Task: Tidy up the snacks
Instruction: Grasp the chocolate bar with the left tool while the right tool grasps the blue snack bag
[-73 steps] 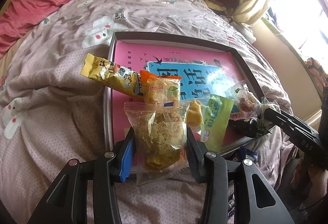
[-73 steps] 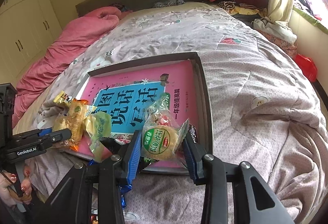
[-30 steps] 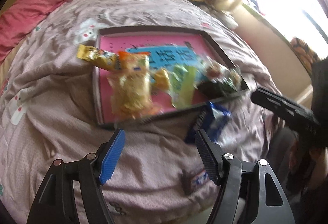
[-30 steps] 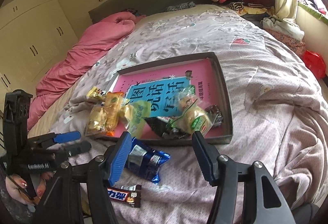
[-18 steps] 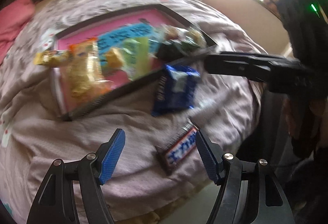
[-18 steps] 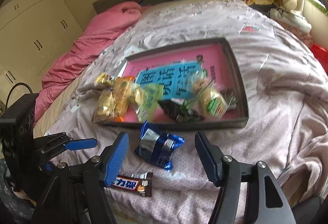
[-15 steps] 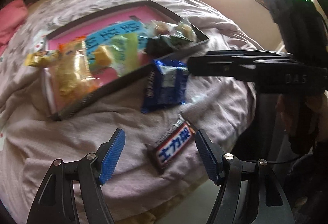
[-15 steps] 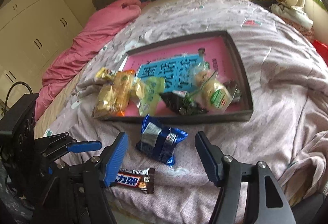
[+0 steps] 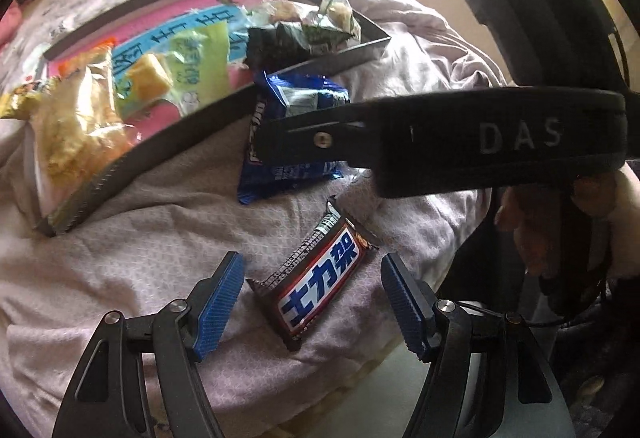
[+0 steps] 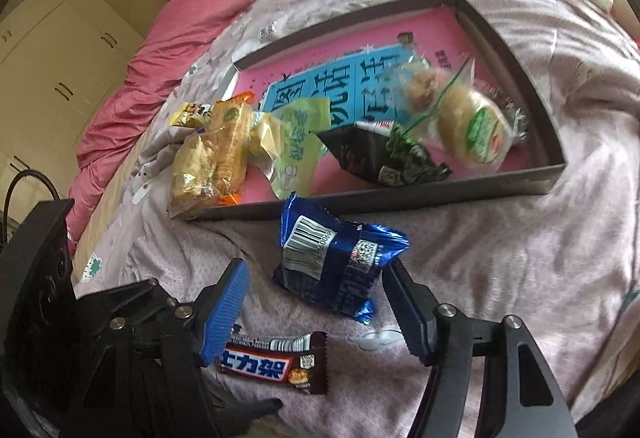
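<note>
Bed [image 10: 520,230], covered in a soft, rumpled lilac quilt, fills both views and carries everything.

Tray [image 10: 516,53], dark-rimmed and shallow, with a pink and blue book cover as its floor, sits in the upper centre of the right wrist view. It holds several packets: a clear bag of biscuits [image 10: 204,165] overhanging the lower left corner, a pale green sachet [image 10: 296,141], a black packet [image 10: 384,157] and a round cake in clear wrap [image 10: 472,129].

Blue packet [image 10: 336,262] lies on the quilt just below the tray's near rim, barcode side up. The right claw [image 10: 316,298] is spread wide, its fingers either side of the packet's lower end and not touching it. Judged light, puffy and slippery; contents probably crushable. Take hold across the body, with modest pressure.

Chocolate bar [image 9: 320,282] lies lower centre in the left wrist view, diagonal on the quilt near the bed edge. The left claw [image 9: 312,302] is likewise spread, the bar between its fingers, no contact evident. Judged firm and light with a glossy wrapper; grip across the narrow width at mid-length. The soft quilt may yield under a downward press.
</note>
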Tool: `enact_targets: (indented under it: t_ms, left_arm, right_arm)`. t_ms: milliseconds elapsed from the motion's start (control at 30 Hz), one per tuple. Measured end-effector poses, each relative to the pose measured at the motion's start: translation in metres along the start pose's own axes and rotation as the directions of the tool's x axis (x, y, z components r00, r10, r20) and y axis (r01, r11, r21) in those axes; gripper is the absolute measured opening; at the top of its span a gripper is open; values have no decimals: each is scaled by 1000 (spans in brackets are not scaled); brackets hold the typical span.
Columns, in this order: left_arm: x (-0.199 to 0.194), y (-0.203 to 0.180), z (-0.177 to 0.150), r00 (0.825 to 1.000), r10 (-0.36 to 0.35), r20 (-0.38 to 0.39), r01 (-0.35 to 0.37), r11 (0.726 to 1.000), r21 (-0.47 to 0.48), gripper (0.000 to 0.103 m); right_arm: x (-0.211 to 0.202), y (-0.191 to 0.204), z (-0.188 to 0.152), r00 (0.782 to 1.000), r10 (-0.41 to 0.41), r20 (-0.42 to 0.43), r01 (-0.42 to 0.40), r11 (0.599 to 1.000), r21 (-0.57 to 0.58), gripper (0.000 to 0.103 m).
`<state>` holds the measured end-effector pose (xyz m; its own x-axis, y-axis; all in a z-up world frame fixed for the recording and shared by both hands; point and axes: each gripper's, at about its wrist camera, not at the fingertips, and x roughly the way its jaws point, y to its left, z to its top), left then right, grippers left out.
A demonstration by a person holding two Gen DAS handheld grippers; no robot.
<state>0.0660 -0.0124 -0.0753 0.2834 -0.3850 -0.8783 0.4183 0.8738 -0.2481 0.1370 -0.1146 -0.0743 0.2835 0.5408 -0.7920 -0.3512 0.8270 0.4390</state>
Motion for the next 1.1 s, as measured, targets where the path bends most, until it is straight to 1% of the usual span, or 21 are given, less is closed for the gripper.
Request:
enact_targets:
  t_ms: [200,233,267,300,333,367,400,467,600,633,667,700,800,833,933,1100]
  left_arm:
    - [8,-1,6,1000,-14,-2,14,1000,27,72]
    - [10,-2,6,1000,-18,-4,18,999,33,72]
    - [11,-2,7,1000,-23,-6,23,999,38,71]
    - [12,-3,8,1000,-24,-6,25,999,43,70]
    - [14,-3,9,1000,-24,-7,24,999,47,68]
    - [16,-3,10,1000,-23,-10,23,999,49,66]
    - [17,-2,10,1000,-27,-12,28,999,47,66]
    - [17,-3,12,999,-37,-7,37,998,47,59]
    - [18,-5,12,998,-56,-11,57,997,56,51]
    - [18,-5,12,998,-69,-8,69,996,49,47]
    - [17,-4,12,996,-89,-5,89,995,39,40]
    - [16,-3,12,995,-99,-1,99,995,27,40]
    - [15,-1,12,995,-99,10,98,995,11,37]
    - [13,0,10,995,-99,15,99,995,4,32]
    - [4,6,8,993,-111,44,112,993,-33,30]
    - [-15,17,8,991,-96,92,104,991,-80,29]
  right_arm:
    - [14,-9,3,1000,23,-2,-23,998,66,69]
    - [15,-12,3,999,36,0,-36,996,80,67]
    - [16,-14,4,998,61,9,-62,994,95,59]
    - [17,-16,4,997,73,15,-74,992,105,55]
    - [18,-19,4,998,68,15,-70,992,109,51]
    - [18,-21,3,998,69,12,-70,992,109,50]
    - [18,-22,3,997,73,15,-75,991,108,49]
    - [14,-26,2,997,79,23,-81,991,108,49]
    - [3,-25,2,996,77,41,-80,993,88,49]
    - [-1,-25,2,996,71,51,-75,994,81,49]
    - [-6,-24,1,996,71,60,-76,994,75,49]
    - [-11,-24,1,995,72,69,-77,995,69,49]
    - [-27,-24,2,991,80,108,-87,994,61,49]
    - [-32,-26,3,988,94,125,-104,992,73,49]
    - [-44,-31,5,983,89,161,-103,991,81,49]
    - [-58,-34,8,976,83,203,-103,991,90,49]
